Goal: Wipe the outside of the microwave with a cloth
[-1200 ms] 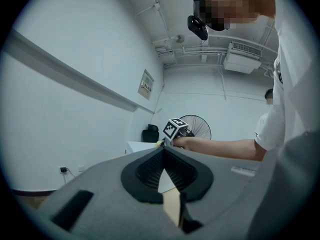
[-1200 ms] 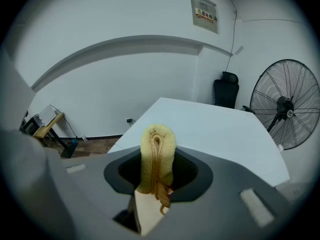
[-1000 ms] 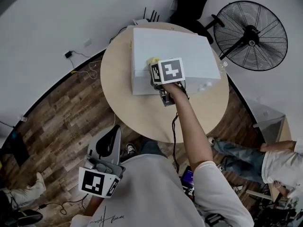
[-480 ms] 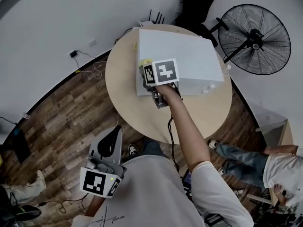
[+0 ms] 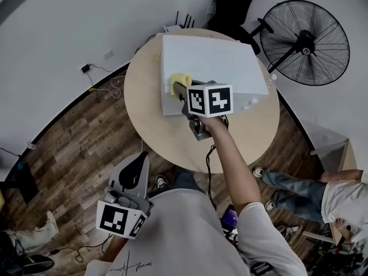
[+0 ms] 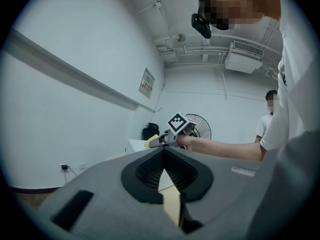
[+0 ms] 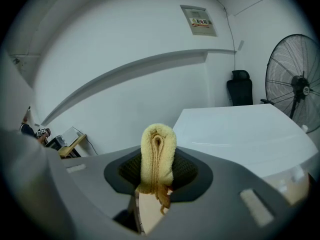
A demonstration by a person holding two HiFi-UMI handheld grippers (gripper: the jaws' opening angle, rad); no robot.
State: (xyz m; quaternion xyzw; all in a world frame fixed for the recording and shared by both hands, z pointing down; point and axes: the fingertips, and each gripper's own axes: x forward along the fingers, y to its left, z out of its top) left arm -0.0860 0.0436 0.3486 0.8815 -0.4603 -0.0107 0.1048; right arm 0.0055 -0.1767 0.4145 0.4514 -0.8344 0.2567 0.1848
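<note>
Cloth (image 7: 158, 149) pinched in right gripper (image 7: 157, 171) fingers, microwave (image 5: 207, 59) front mostly hidden, left gripper (image 6: 163, 156) closed

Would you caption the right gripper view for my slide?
Right gripper clamps a folded yellow cloth near the white microwave.

A folded yellow cloth (image 7: 158, 151) is clamped upright between the right tongs (image 7: 157, 173). The white microwave (image 7: 240, 134) is seen beyond them, to the right — a standing fan (image 7: 295, 79) is seen farther back.
</note>
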